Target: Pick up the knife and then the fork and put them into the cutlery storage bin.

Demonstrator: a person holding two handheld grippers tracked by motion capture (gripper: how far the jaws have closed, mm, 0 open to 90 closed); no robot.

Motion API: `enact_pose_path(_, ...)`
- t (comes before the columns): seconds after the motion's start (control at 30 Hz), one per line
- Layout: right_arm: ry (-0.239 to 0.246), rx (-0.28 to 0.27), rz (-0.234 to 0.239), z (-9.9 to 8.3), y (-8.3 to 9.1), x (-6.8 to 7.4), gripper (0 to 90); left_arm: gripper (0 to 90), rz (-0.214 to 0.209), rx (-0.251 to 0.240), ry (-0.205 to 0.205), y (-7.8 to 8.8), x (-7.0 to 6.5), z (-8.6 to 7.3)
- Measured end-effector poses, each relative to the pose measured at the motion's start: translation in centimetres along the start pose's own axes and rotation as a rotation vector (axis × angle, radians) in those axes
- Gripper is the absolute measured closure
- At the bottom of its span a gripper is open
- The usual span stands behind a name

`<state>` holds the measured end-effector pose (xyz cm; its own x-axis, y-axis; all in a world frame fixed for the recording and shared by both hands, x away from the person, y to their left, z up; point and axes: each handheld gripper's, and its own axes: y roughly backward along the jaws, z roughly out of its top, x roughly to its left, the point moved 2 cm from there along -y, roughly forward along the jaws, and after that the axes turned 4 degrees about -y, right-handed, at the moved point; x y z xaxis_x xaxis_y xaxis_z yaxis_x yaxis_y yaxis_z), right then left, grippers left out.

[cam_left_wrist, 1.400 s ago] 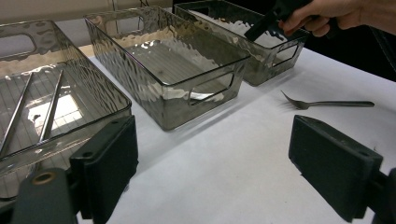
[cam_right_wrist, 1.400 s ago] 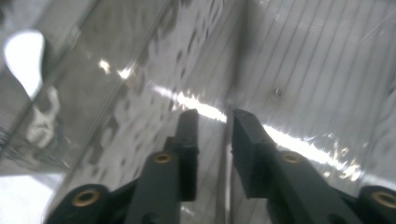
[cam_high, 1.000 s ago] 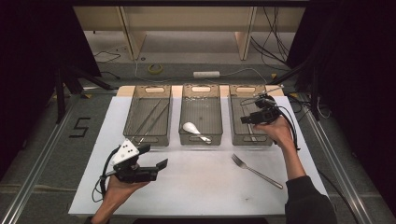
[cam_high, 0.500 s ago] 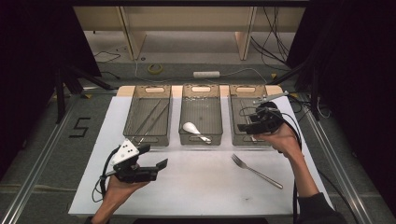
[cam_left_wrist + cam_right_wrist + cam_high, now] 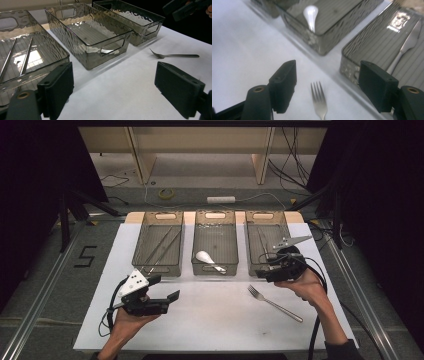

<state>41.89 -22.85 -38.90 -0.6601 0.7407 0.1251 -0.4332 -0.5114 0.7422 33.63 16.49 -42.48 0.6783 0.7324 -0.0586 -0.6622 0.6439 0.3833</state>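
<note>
Here the right gripper [image 5: 267, 265] was held with jaws just spread apart, empty, above the fork [image 5: 319, 100], whose handle was cut off at the frame's edge.

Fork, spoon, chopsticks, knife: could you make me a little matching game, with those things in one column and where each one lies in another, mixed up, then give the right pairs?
Things:
1. fork
2. white spoon
3. chopsticks
4. knife

Places:
A. in the left bin
B. on the white table, in front of the bins
C. in the right bin
D. in the middle bin

Right pairs: 1-B, 2-D, 3-A, 4-C.
</note>
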Motion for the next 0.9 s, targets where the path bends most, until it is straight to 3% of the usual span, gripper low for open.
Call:
enact_pose_path(0.33,0.046,0.172,-0.024,-1.7,-0.6,0.4,32.7,15.1,-0.001,-0.001,-0.005,0.0,-0.1,0.0)
enact_pose_path(0.9,0.055,0.340,-0.040,-4.6,-1.5,-0.3,44.4,15.1,-0.001,0.003,-0.008,0.0,-0.2,0.0)
